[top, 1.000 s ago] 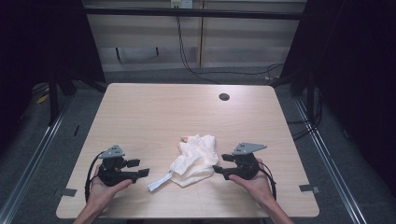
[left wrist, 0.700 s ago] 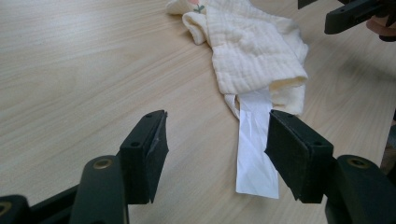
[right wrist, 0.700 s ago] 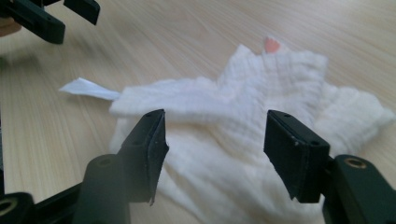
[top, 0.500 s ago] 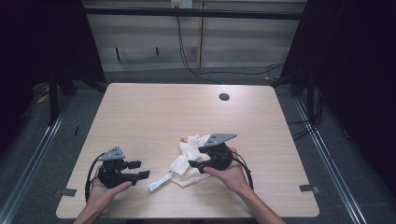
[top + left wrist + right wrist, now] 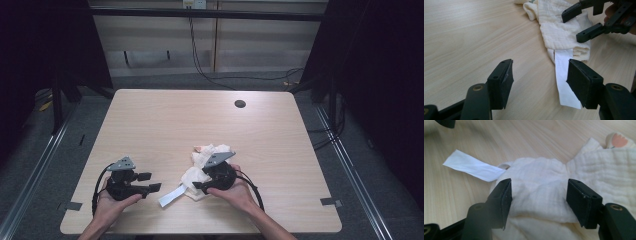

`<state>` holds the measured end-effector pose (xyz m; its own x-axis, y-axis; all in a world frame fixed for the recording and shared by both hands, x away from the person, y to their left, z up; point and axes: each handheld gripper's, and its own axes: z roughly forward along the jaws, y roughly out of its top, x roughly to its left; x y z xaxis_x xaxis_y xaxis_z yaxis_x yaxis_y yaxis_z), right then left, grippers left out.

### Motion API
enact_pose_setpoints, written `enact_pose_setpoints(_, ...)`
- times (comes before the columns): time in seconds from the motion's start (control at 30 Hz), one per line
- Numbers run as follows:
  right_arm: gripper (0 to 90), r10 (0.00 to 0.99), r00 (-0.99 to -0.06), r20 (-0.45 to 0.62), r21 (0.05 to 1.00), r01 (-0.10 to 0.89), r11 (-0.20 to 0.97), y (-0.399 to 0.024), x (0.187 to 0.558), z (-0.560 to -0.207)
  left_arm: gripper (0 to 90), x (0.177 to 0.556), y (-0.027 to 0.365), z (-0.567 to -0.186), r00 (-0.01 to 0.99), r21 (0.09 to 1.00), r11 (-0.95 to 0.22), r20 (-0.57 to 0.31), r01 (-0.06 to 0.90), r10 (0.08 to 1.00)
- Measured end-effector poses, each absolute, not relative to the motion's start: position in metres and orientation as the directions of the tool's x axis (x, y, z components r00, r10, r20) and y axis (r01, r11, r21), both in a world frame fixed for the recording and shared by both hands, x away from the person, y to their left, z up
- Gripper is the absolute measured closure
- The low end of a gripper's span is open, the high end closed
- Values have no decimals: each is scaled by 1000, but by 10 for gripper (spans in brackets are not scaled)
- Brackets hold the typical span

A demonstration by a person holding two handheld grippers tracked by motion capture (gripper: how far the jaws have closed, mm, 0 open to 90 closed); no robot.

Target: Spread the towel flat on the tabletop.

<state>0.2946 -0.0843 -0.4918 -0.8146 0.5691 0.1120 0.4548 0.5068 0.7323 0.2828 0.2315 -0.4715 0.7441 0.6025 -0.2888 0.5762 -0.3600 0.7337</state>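
Note:
A crumpled cream cloth [image 5: 212,152] lies near the table's front edge, with a white tag strip [image 5: 171,196] trailing from its near-left end. My right gripper [image 5: 198,179] hovers over the cloth's near part, open, and in the right gripper view its jaws straddle a raised fold of cloth [image 5: 541,182] without closing on it. My left gripper [image 5: 150,181] stands open left of the strip, holding nothing. In the left gripper view the tag strip [image 5: 564,75] lies just inside its right jaw, and the cloth [image 5: 559,32] and the right gripper [image 5: 586,22] sit beyond.
The light wooden table [image 5: 165,125] has a dark round hole [image 5: 240,104] at the back right. A pink-printed corner [image 5: 619,140] peeks from the cloth's far end. Dark floor and rails surround the table.
My right gripper has moved left from beside the cloth to over it, jaws now around a fold. The left gripper has stayed where it was.

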Motion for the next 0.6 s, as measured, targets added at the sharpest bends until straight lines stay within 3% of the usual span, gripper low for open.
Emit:
enact_pose_setpoints(0.13, 428, 575, -810, 113, 724, 464, 511, -81, 294, -503, 373, 283, 230, -472, 751, 731, -372, -284, 572, 596)
enact_pose_setpoints(0.37, 685, 549, -824, 136, 732, 457, 505, -81, 288, -504, 372, 283, 231, -472, 747, 730, -369, -285, 576, 601)
enact_pose_setpoints(0.6, 733, 485, -860, 155, 726, 433, 535, -85, 278, -502, 374, 287, 228, -471, 745, 735, -366, -276, 570, 607)
